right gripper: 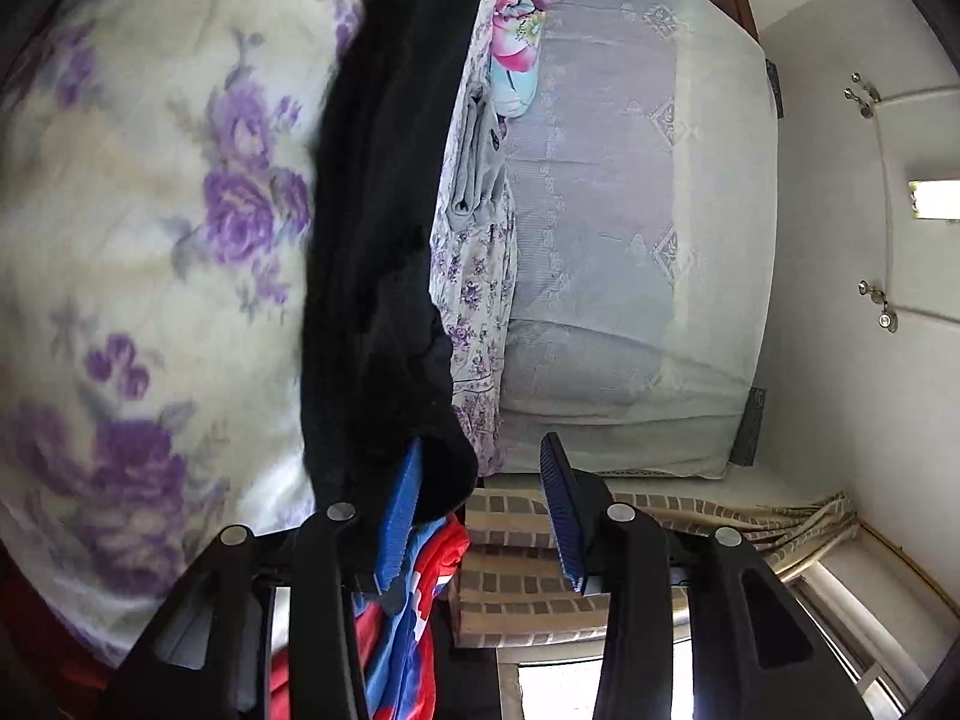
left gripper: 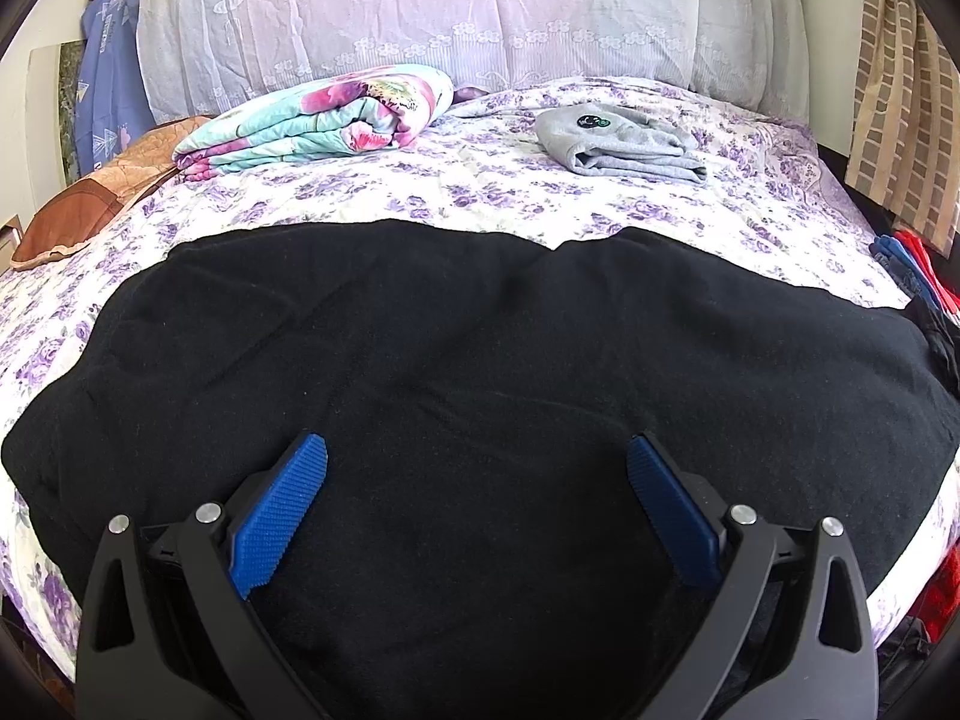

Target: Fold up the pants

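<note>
Black pants (left gripper: 480, 372) lie spread flat across the near part of the floral bed sheet (left gripper: 336, 192). My left gripper (left gripper: 477, 462) hovers over their near middle, blue pads wide apart and nothing between them. The right wrist view is rolled on its side. There the pants (right gripper: 384, 240) run as a dark band along the bed's edge. My right gripper (right gripper: 480, 450) stands half closed at the end of that band. A corner of black cloth rests against one blue pad (right gripper: 399, 516). A gap separates the cloth from the other pad (right gripper: 561, 504).
A folded grey garment (left gripper: 618, 138) and a rolled floral quilt (left gripper: 318, 117) lie at the far side of the bed before a lace-covered headboard (left gripper: 420, 6). A brown pillow (left gripper: 90, 204) sits at the left. Red and blue clothes (right gripper: 414, 600) hang beside the bed, near a checked curtain (right gripper: 516, 546).
</note>
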`<action>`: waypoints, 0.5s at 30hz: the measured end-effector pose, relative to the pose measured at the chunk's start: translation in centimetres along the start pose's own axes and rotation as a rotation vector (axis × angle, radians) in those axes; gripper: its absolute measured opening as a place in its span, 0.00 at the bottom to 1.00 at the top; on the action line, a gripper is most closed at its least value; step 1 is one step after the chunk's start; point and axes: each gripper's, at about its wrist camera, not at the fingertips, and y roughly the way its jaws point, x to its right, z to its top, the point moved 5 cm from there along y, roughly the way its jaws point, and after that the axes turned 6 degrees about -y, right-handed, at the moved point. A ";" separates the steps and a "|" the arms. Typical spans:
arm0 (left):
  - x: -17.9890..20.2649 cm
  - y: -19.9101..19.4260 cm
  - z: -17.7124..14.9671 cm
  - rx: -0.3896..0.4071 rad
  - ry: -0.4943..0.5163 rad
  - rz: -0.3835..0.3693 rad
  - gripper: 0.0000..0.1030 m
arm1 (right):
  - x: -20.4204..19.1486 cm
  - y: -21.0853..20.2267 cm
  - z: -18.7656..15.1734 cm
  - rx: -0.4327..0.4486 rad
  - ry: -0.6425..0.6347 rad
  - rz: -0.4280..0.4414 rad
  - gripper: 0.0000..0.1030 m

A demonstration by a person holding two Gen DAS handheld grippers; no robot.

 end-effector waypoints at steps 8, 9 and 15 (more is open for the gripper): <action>0.0 0.0 0.2 -0.015 0.002 0.007 0.95 | 0.4 -1.6 0.8 0.055 0.087 0.128 0.39; 0.0 0.0 0.2 -0.015 0.003 0.008 0.95 | 0.2 -1.9 1.1 0.063 0.109 0.154 0.39; -0.1 -0.1 0.2 -0.009 0.013 0.008 0.95 | 0.5 -1.9 1.6 0.073 0.204 0.240 0.32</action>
